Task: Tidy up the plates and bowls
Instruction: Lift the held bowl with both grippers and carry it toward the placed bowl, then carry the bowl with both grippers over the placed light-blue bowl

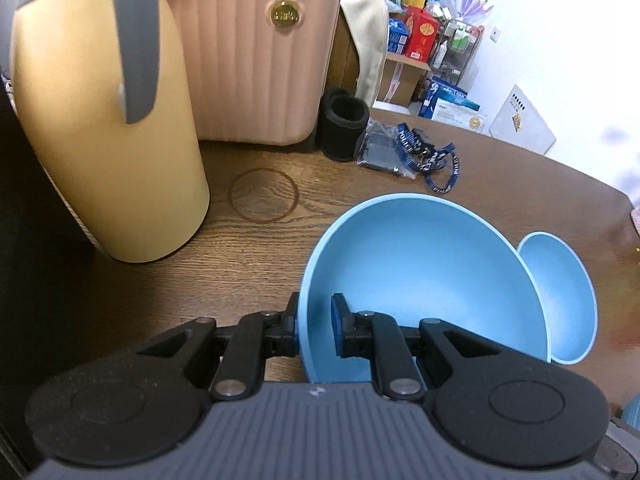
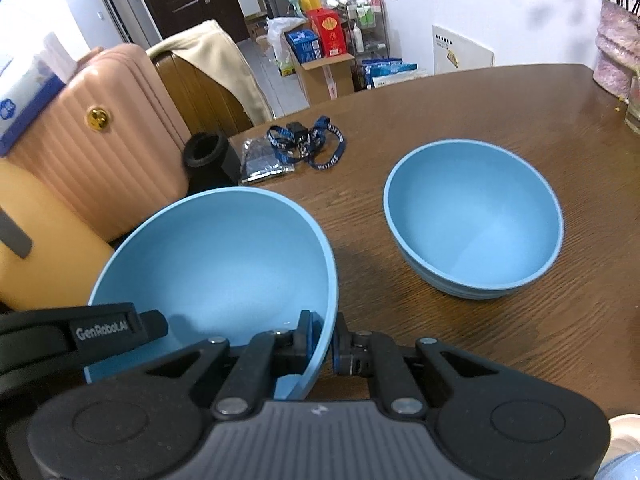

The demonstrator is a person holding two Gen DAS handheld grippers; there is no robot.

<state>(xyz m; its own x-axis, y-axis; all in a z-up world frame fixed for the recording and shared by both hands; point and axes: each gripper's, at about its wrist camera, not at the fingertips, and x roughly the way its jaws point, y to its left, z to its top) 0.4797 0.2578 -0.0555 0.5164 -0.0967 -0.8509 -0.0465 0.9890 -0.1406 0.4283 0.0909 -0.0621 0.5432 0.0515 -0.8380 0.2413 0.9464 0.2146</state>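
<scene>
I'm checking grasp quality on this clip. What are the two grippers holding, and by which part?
Both hold the same blue bowl by its rim, on opposite sides: the left gripper and the right gripper each pinch the wall, one finger inside, one outside.

Left gripper [image 1: 316, 326] angles steeply down, jaws nearly closed, clamped on the near-left rim of a blue bowl [image 1: 424, 276]: one pad outside the wall, the other inside. Black linkage arms fold in toward the centre, grey ribbed body at the near edge of view.

Right gripper [image 2: 324, 340] also angles steeply down, jaws nearly closed, pinching the near-right rim of the same blue bowl [image 2: 224, 256]: left pad inside the wall, right pad outside. In the right wrist view the left gripper's black finger shows at the near-left, on the opposite rim. Both grippers hold the one bowl between them, tilted.
</scene>
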